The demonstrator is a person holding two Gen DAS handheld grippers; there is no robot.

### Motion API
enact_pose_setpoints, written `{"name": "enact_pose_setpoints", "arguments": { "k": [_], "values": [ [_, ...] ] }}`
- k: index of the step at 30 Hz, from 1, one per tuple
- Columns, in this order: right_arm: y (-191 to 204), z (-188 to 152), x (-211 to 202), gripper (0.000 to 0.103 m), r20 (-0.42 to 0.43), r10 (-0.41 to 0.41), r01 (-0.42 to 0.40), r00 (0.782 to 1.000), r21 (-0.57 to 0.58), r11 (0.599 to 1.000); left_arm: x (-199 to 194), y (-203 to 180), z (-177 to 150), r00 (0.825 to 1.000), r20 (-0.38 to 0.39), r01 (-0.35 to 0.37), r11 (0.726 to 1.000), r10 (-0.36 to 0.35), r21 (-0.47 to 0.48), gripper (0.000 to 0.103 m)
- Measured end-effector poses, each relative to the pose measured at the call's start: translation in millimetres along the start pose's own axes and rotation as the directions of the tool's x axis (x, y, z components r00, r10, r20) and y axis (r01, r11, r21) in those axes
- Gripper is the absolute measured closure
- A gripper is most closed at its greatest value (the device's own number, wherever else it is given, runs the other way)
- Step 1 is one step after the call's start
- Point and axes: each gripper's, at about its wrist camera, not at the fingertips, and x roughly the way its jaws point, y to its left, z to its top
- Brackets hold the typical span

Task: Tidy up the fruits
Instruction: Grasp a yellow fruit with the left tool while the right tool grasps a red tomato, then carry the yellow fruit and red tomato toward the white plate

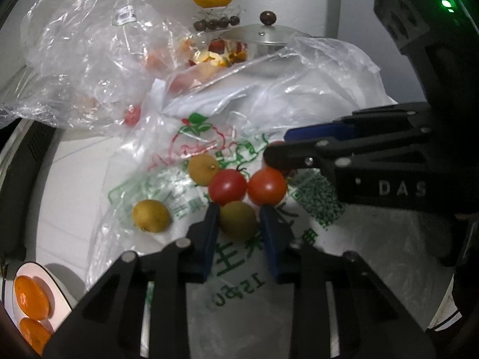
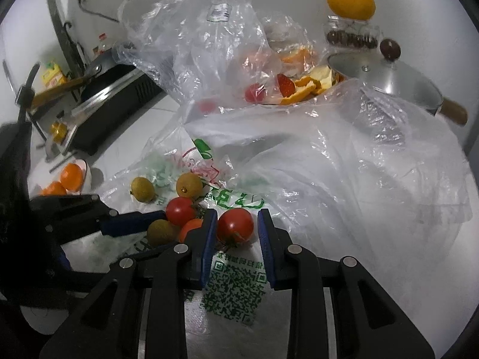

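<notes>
Sorting barely begun, judging by the spread; left gripper [image 1: 238,220] clamped on a greenish-brown round fruit [image 1: 238,220], blue pads touching both its sides; right gripper [image 2: 236,227] closed on a red cherry tomato [image 2: 235,225], pads at both its flanks, contact on the right side harder to confirm; both fruits low over the printed plastic bag [image 1: 239,275], whether lifted clear or resting on it not discernible; just beyond the left jaws, two more tomatoes, one darker red [image 1: 228,187], one orange-red [image 1: 267,187], touching each other; farther out and to the left of those jaws, two yellow-brown fruits [image 1: 203,169] and [image 1: 151,216], loose on the bag; to the left of the right jaws, the same cluster, close beside the held tomato; white bowl [image 1: 60,293] with orange segments [image 1: 31,299] at the lower left of the left jaws, seemingly one destination; far beyond both jaws, crumpled clear bags [image 2: 209,45] with peel and red fruit, a lidded pot [image 2: 389,80], a whole orange [image 2: 350,0] on a clear box; remaining, by estimate: two held fruits to place, four loose ones to gather.
</notes>
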Motion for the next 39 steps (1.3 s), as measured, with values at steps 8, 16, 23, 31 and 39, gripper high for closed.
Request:
{"name": "enact_pose_setpoints", "arguments": {
  "k": [8, 16, 23, 31, 39],
  "values": [
    [6.9, -4.0, -3.0, 0.075, 0.001, 0.004, -0.004, 1.000, -0.001, 1.000, -18.6, -1.0, -5.4, 1.000, 0.031, -0.006, 1.000, 0.005, 0.007, 0.074],
    [24.8, -7.5, -25.9, 0.075, 0.039, -0.038, 0.039, 0.999, -0.025, 0.999, -45.5, 0.6, -12.4, 0.998, 0.067, -0.017, 1.000, 0.017, 0.001, 0.074],
    [44.8, -11.8, -49.9, 0.075, 0.074, -0.062, 0.066, 0.995, -0.051, 0.996, -70.0, 4.7, -20.4, 0.994, 0.102, -0.025, 1.000, 0.026, -0.012, 0.074],
    [72.5, -17.9, -69.7, 0.075, 0.101, -0.072, 0.080, 0.992, -0.074, 0.994, -97.7, 13.6, -36.9, 0.991, 0.132, -0.037, 0.999, 0.040, -0.024, 0.074],
    [105.1, -22.9, -77.8, 0.075, 0.114, -0.062, 0.074, 0.992, -0.107, 0.991, -123.6, 26.2, -58.3, 0.987, 0.153, -0.050, 0.998, 0.056, -0.043, 0.074]
  ]
}}
